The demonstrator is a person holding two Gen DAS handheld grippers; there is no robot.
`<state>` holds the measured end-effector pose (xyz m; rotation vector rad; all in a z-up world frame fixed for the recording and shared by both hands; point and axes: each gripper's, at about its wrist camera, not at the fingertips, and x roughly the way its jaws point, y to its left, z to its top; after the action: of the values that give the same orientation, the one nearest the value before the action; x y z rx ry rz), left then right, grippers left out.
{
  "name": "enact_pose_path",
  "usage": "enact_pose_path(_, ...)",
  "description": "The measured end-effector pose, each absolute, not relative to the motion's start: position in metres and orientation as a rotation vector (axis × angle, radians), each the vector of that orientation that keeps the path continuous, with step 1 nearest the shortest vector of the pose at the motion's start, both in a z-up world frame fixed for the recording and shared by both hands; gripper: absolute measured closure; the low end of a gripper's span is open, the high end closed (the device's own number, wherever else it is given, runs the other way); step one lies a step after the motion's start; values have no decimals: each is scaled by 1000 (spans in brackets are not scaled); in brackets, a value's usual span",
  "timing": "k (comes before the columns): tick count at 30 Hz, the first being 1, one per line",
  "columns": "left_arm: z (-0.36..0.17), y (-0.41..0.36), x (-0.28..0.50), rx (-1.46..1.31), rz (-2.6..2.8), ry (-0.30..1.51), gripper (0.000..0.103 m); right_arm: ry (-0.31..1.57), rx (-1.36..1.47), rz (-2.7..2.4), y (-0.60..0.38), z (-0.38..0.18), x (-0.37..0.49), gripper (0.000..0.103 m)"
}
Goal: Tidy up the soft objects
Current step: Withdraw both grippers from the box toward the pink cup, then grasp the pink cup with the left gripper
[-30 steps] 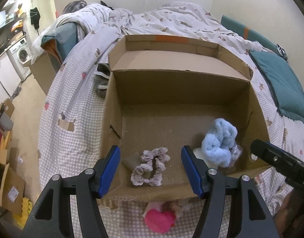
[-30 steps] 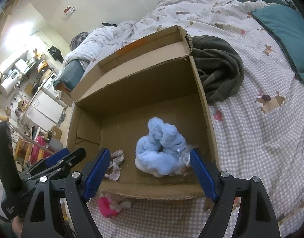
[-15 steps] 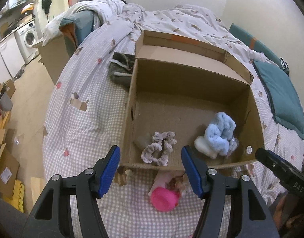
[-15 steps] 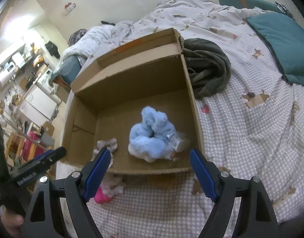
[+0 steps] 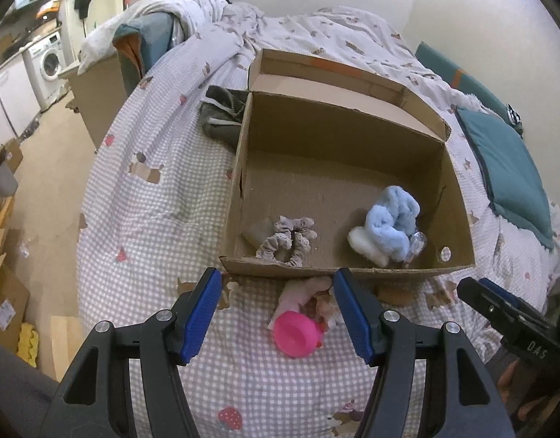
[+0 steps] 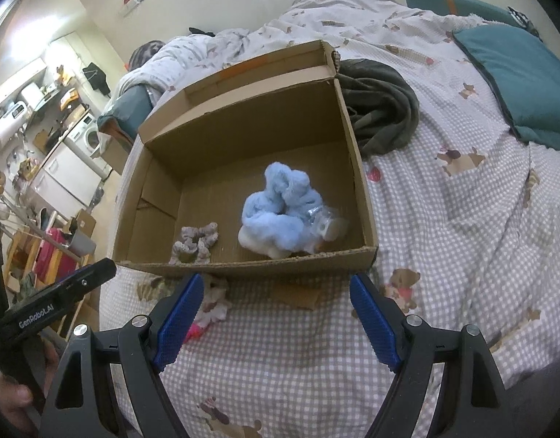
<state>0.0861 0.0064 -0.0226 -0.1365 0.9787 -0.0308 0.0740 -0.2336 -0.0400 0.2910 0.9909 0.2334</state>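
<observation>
An open cardboard box (image 5: 334,135) (image 6: 243,135) sits on the checked bedspread. Inside lie a fluffy light-blue soft item (image 5: 391,219) (image 6: 280,211) at the right and grey-beige scrunchies (image 5: 285,241) (image 6: 196,242) at the left. On the bed, just in front of the box, lies a bright pink toy with pale cloth (image 5: 296,332) (image 6: 212,301). My left gripper (image 5: 276,314) hovers open above that toy, holding nothing. My right gripper (image 6: 276,315) stands open and empty over the bedspread, near the box's front wall.
A dark grey garment (image 5: 221,116) (image 6: 382,109) lies bunched against the box's far corner. A teal pillow (image 5: 506,171) (image 6: 517,73) rests on the right of the bed. Left of the bed are the floor, cardboard boxes (image 5: 4,303) and a washing machine (image 5: 48,62).
Both grippers have drawn back from over the box toward the near side of the bed. The box now looks farther away, and the pink toy shows fully between the left fingers.
</observation>
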Motion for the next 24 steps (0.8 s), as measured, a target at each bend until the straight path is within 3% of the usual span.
enact_pose_path(10, -29, 30, 77, -159, 26, 995, 42, 995, 289, 218, -251, -40, 65, 16)
enact_pose_path(17, -58, 42, 81, -234, 33, 1123, 42, 1012, 423, 211, -269, -46, 68, 16)
enact_pose_path(24, -90, 3, 89, -215, -83, 1264, 42, 1076, 408, 198, -262, -60, 75, 16)
